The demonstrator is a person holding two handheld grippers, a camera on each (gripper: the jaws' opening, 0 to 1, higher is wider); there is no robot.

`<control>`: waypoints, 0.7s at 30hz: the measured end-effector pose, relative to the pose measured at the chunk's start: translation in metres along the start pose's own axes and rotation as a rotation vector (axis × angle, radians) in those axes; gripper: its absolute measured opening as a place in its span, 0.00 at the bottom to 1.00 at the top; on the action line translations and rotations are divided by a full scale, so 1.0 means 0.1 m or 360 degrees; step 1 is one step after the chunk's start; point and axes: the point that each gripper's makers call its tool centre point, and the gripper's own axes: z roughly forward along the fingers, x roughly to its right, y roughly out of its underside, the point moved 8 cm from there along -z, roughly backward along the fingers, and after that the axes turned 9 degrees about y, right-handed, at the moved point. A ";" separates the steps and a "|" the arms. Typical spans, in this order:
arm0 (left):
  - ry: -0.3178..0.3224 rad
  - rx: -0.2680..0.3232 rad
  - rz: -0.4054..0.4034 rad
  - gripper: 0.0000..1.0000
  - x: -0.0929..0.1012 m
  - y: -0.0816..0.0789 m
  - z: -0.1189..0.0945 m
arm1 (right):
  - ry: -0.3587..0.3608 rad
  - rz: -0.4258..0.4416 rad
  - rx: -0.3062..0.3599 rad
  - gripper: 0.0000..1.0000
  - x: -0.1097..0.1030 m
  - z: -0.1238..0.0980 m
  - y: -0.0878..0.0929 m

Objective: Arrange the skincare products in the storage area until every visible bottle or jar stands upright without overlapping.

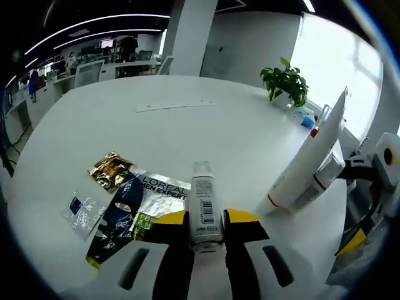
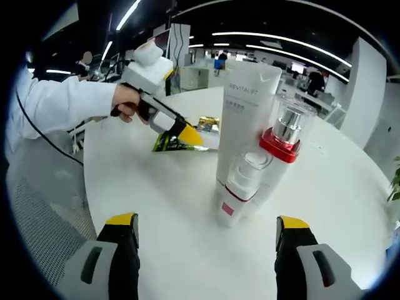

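The step in hand looks like the pickup of the small white bottle with a barcode label (image 1: pixel 204 209), which lies flat on the round white bench (image 1: pixel 187 125) between the yellow-tipped jaws of the left gripper (image 1: pixel 206 228); the jaws sit close on either side of it, seemingly pinching its lower body. Its long axis runs straight away from that gripper, cap pointing toward the far side of the bench, base toward the camera. Beside it lie a dark L'Oreal sachet (image 1: pixel 134 209) and a crumpled gold foil packet (image 1: pixel 110 170). The next move probably calls for lifting and turning the bottle until the cap faces up, then setting it near the tall white Revitalift tube (image 2: pixel 245 119) and the clear red-collared pump bottle (image 2: pixel 281 147), which stand touching. The right gripper (image 2: pixel 206 240) hovers before them, jaws spread wide, holding nothing.
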 end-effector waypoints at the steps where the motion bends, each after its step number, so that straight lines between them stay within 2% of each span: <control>1: 0.0005 -0.0001 -0.0001 0.21 0.00 0.00 0.00 | -0.0001 0.0001 0.0000 0.87 0.00 0.00 0.00; 8: 0.0042 -0.0019 0.0006 0.21 0.03 0.04 -0.03 | -0.0009 0.0000 -0.0005 0.87 -0.01 0.00 0.00; 21: 0.0081 -0.0051 0.0004 0.21 0.20 0.15 -0.14 | -0.0026 0.0007 -0.0018 0.87 -0.03 0.01 0.01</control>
